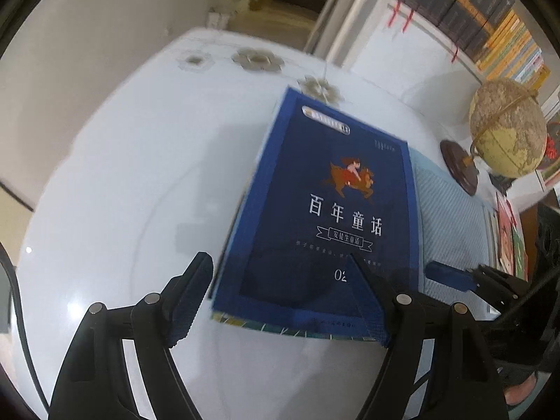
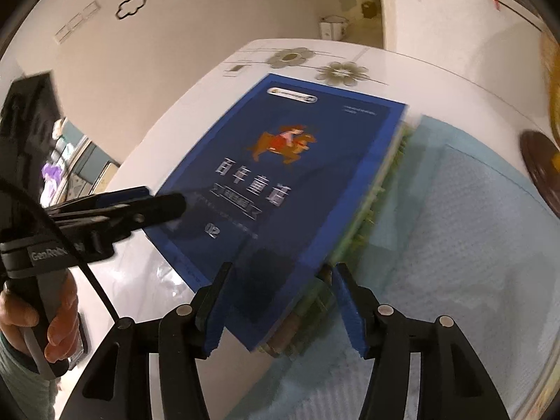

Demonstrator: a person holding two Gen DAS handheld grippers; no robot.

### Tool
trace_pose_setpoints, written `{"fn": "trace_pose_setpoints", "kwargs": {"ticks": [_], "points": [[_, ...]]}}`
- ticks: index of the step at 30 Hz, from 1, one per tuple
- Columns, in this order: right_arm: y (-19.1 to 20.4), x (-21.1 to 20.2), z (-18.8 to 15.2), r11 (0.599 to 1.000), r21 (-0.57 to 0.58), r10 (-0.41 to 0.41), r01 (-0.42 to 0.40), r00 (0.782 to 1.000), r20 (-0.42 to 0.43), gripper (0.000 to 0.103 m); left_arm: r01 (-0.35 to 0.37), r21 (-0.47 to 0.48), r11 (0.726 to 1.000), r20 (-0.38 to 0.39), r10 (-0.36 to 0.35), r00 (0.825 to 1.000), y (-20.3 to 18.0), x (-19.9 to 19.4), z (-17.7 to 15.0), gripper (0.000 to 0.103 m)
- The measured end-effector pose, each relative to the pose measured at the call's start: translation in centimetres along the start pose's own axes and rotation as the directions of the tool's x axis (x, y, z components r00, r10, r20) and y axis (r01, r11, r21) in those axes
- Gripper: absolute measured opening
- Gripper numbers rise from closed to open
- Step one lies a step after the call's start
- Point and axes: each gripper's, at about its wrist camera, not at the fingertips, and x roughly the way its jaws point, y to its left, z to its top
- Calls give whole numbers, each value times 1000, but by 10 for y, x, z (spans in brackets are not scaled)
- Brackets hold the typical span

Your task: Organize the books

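Note:
A dark blue book (image 1: 325, 210) (image 2: 280, 175) with white Chinese lettering and a horse-and-rider picture lies cover up on top of a stack of thin books (image 2: 376, 192). The stack rests partly on the white table (image 1: 115, 175) and partly on a light blue mat (image 2: 455, 210). My left gripper (image 1: 280, 297) is open and wide; one finger hangs over the cover's near corner, the other over bare table. In the right wrist view it (image 2: 164, 203) reaches in from the left. My right gripper (image 2: 281, 308) straddles the stack's near corner, its pads not pressing on it.
A globe (image 1: 507, 129) on a dark wooden base (image 1: 458, 168) stands at the table's far right. Behind it is a shelf of dark and yellow books (image 1: 472, 17). More colourful books (image 1: 509, 241) lie past the mat. A person's hand (image 2: 52, 325) holds the left gripper's handle.

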Motion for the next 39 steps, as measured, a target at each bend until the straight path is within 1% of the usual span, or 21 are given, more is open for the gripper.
{"fn": "trace_pose_setpoints", "kwargs": {"ticks": [2,4,6,8,10,11,12,15,16,18,20,22,24,25,26,27,29,31,36,37,39], "points": [[-10,-21,-14,1000,22,-19,19,999,27,55,-10,10,1000,39,9,999,-6,-16,-6,75],[-24,-41,-33,998,55,-42,39,998,46,55,5,33,999,56,-7,998,-17,-27,-12,75],[-40,-58,-53,993,101,-59,53,997,52,55,44,62,997,56,-47,997,-35,-36,-21,75],[-66,-77,-86,980,186,-83,73,995,49,56,88,84,993,46,-92,995,-57,-40,-30,75],[-93,-93,-120,956,280,-97,84,995,36,56,141,114,983,20,-145,989,-85,-40,-41,75],[-102,-99,-132,946,313,-100,85,995,32,56,154,127,980,10,-157,988,-97,-39,-45,75],[-119,-110,-154,924,373,-102,84,994,29,56,169,148,975,-4,-170,985,-115,-38,-52,75],[-156,-136,-194,874,481,-106,72,993,43,56,200,204,958,-39,-196,980,-160,-36,-73,75],[-171,-148,-208,854,515,-109,65,992,55,56,209,230,950,-56,-202,978,-181,-36,-81,75],[-199,-171,-229,826,561,-120,54,989,82,56,219,265,939,-69,-208,976,-211,-37,-95,75],[-225,-191,-243,806,590,-127,43,987,102,56,226,301,926,-83,-210,974,-249,-38,-106,75],[-252,-213,-253,798,601,-144,43,982,121,56,239,315,919,-96,-220,971,-283,-36,-116,75],[-273,-234,-262,796,603,-178,59,974,139,56,272,320,908,-124,-244,962,-321,-31,-123,75],[-290,-249,-269,791,607,-205,75,967,148,56,292,324,900,-140,-260,955,-346,-26,-126,75],[-302,-257,-273,784,614,-223,85,963,151,56,306,327,894,-149,-271,951,-360,-24,-127,75],[-310,-263,-277,778,621,-233,90,960,152,56,320,332,887,-156,-283,946,-378,-21,-130,75],[-342,-282,-293,758,646,-246,90,957,156,56,343,346,873,-166,-303,938,-414,-13,-133,75],[-368,-295,-304,745,660,-264,101,952,152,56,375,356,856,-178,-332,926,-452,-3,-135,75],[-415,-314,-313,725,675,-297,137,946,127,56,430,348,833,-199,-383,902,-519,25,-133,75],[-425,-317,-313,725,673,-305,145,944,126,56,433,349,831,-201,-385,901,-530,32,-131,75],[-439,-319,-315,721,675,-315,157,942,117,56,424,359,831,-212,-370,905,-551,49,-130,75]]}}
